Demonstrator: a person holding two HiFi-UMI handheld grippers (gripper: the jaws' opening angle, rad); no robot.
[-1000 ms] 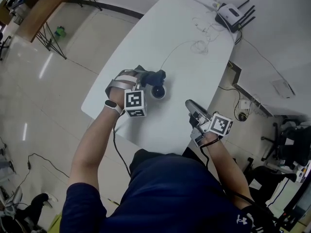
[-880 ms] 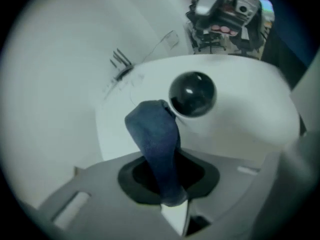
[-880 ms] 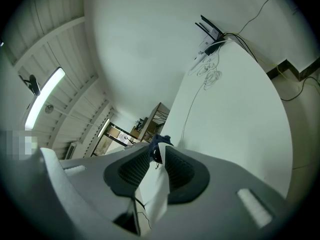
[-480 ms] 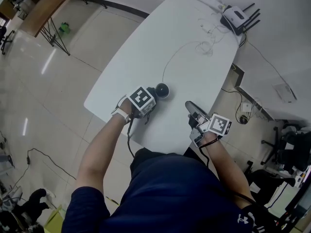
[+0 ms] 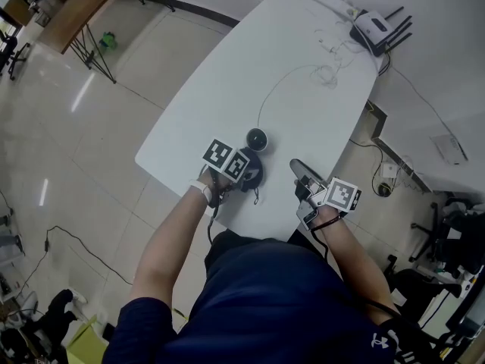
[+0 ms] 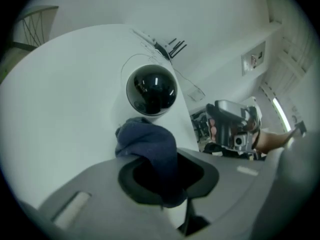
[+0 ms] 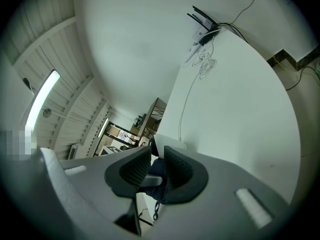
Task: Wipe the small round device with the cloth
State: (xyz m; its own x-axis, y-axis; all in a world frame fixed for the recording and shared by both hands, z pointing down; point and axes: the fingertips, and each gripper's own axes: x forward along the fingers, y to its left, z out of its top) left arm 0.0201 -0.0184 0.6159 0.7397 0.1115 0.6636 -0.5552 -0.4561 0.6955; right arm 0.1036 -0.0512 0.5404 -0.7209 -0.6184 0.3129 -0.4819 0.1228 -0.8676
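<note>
Where the person stands at the near edge of the white table (image 5: 303,97), the left gripper (image 5: 247,177) has its jaws clamped on a bunched dark blue cloth (image 6: 148,143). A wad of it pokes out ahead of the tips and a tail hangs below. Off to the right, well apart from it, the right gripper (image 5: 298,167) holds nothing: its jaws have just been closing and stand a narrow gap apart, with no thing between the pads. Just beyond the cloth, close to it though I can't say it touches, sits the small round device (image 5: 257,139), a glossy black dome on a pale base. I'd judge the cloth soft, limp and light, so the wad ahead of the jaws is what should meet the dome. The device looks light and its dome smooth, so it would likely skid on the slick tabletop under a push. Steadying it at the pale base, not on the dome, seems wise. A thin cable (image 5: 264,98) trails from it towards the router (image 5: 373,27) at the far end.
</note>
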